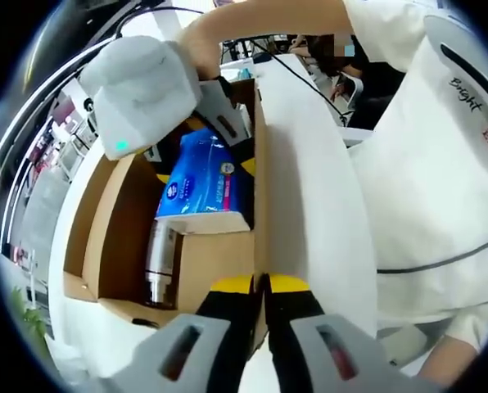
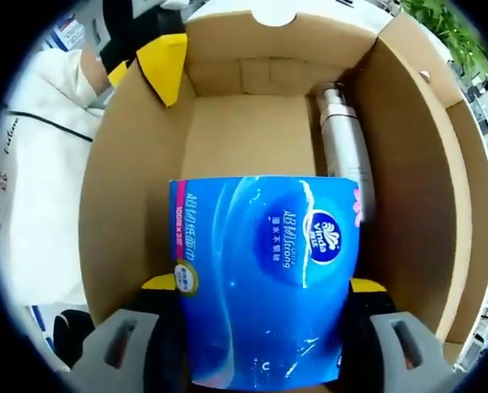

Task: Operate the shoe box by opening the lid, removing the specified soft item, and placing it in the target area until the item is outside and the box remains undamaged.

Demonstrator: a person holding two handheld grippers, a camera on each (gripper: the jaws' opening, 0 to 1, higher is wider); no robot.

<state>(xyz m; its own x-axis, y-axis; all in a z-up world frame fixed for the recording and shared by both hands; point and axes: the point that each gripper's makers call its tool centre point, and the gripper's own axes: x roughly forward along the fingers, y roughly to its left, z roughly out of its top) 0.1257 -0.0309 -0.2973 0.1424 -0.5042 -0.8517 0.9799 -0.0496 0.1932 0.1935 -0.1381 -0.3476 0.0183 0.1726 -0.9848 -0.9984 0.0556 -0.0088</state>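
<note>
Clamped between the right tongs (image 2: 264,307) at 6 o'clock inside the open shoe box (image 2: 137,172), blue tissue pack (image 2: 264,278) beside a steel bottle (image 2: 346,155); left tongs (image 1: 263,291) pinched on the box wall.

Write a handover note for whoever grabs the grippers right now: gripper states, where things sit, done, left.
Left gripper: shut on the lid, holding it open.
Right gripper: shut on the blue tissue pack, which is inside the shoe box.
A metal bottle lies along the box wall beside the pack.
Done: lid opened, pack gripped.
Left: lift the pack clear, set it in the target area, release without tearing the cardboard.
</note>
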